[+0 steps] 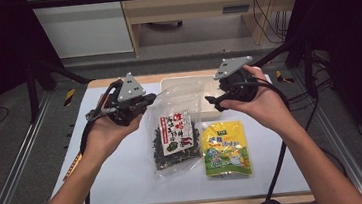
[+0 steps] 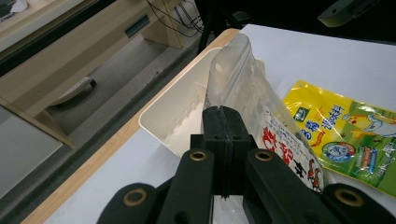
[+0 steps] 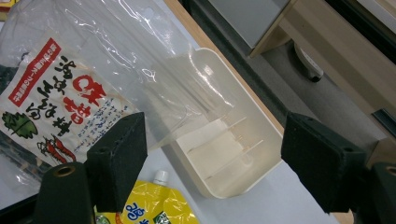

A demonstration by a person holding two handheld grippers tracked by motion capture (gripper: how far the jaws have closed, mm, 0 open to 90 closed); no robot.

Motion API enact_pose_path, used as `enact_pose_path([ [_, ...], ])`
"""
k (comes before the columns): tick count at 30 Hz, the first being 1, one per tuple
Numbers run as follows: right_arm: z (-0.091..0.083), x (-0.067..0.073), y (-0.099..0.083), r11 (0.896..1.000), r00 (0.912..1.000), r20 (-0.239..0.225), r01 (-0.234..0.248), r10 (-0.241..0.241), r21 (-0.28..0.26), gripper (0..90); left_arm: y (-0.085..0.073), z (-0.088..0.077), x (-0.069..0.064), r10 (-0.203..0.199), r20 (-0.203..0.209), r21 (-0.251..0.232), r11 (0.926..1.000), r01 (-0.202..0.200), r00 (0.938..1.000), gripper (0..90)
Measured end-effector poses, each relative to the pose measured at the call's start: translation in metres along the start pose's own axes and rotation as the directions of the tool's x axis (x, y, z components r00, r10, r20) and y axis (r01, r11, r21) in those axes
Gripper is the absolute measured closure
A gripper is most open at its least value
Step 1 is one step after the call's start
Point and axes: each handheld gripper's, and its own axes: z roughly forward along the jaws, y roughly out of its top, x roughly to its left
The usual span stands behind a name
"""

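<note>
my left gripper is clenched on the upper edge of the clear seaweed bag, jaws pressed flat together with the plastic pinched between them, as the left gripper view shows. the bag's dark contents sag at its lower end on the white table, while its empty clear top leans over the cream tray at the table's far edge. my right gripper stands released, its jaws wide apart with nothing between the pads, just beside the bag's right edge and above the tray. the yellow pouch lies flat on the table, just right of the bag and touching it.
</note>
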Motion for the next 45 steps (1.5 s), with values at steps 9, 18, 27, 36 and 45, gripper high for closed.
enact_pose_path([
  [9,-0.003,-0.004,-0.002,1.0,1.0,0.007,0.003,-0.003,-0.002,21.8,0.007,-0.001,-0.007,0.021,0.01,-0.01,0.9997,-0.021,0.9997,90.0],
  [18,-0.001,-0.001,-0.001,0.999,0.999,-0.026,0.037,-0.037,0.007,21.8,0.009,-0.002,-0.01,0.024,0.02,-0.02,0.9995,-0.024,0.9995,90.0],
  [27,0.01,0.001,0.003,0.998,0.9966,-0.051,0.066,-0.065,0.022,21.2,0.013,-0.006,-0.017,0.036,0.037,-0.037,0.9987,-0.035,0.9987,90.0],
  [36,0.027,0.001,0.008,0.994,0.9917,-0.087,0.099,-0.094,0.049,19.0,0.015,-0.005,-0.021,0.045,0.047,-0.039,0.9983,-0.043,0.9979,90.0],
  [45,0.039,-0.002,0.016,0.989,0.9838,-0.113,0.144,-0.139,0.039,17.2,0.017,-0.006,-0.023,0.051,0.053,-0.046,0.9978,-0.049,0.9973,90.0],
])
